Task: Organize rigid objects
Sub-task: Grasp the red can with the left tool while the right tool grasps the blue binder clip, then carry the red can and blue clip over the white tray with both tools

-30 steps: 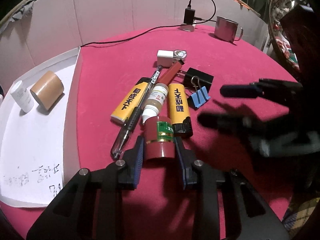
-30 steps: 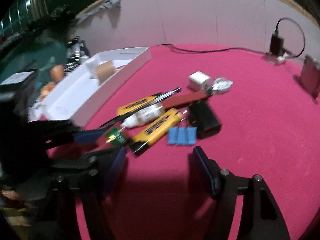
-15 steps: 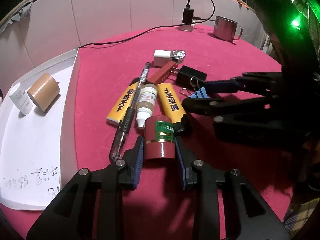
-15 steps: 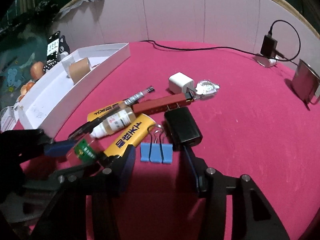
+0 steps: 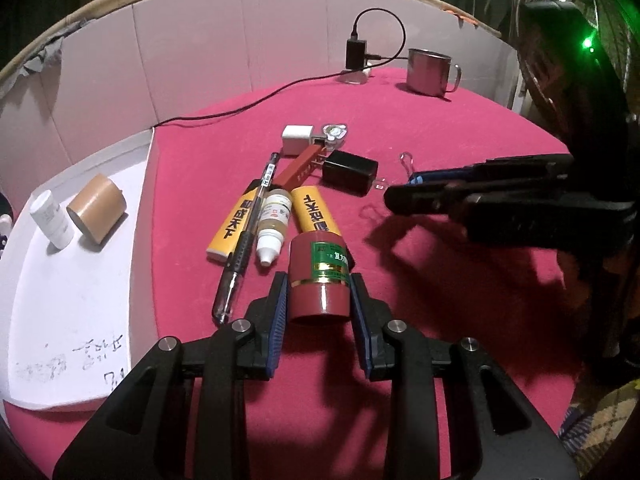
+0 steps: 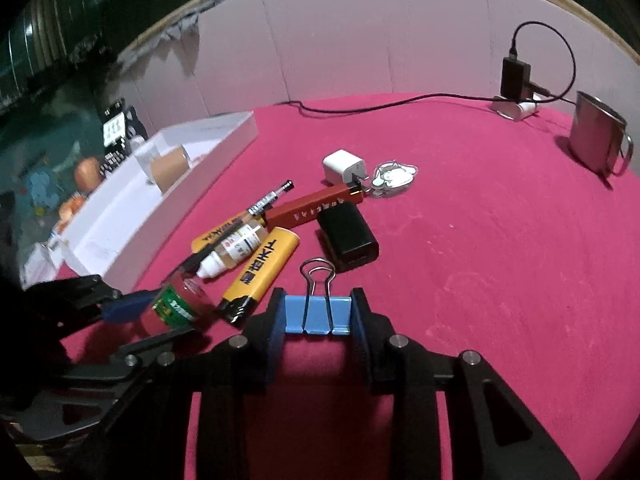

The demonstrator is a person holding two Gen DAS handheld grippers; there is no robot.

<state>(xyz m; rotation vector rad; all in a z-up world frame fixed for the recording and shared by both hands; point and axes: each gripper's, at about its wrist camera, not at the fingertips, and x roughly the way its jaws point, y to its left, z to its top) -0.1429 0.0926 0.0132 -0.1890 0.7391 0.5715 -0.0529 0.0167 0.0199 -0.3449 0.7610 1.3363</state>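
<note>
My left gripper [image 5: 319,300] is shut on a dark red bottle with a green label [image 5: 319,276], held low over the red tablecloth; the bottle also shows in the right wrist view [image 6: 173,308]. My right gripper [image 6: 318,316] is shut on a blue binder clip [image 6: 318,315]. A pile lies ahead: two yellow lighters [image 5: 316,210], a black pen [image 5: 247,236], a small white dropper bottle [image 5: 273,224], a red stick [image 5: 298,170], a black charger [image 5: 350,171] and a white charger cube [image 5: 297,139].
A white tray [image 5: 68,300] at the left holds a brown tape roll [image 5: 97,208] and a white bottle [image 5: 52,220]. A steel mug [image 5: 428,72], a plugged-in adapter [image 5: 355,54] and its cable stand at the back. White panels wall the table.
My right gripper has moved in over the blue binder clip and closed on it. My left gripper has kept its hold on the red bottle and raised it slightly.
</note>
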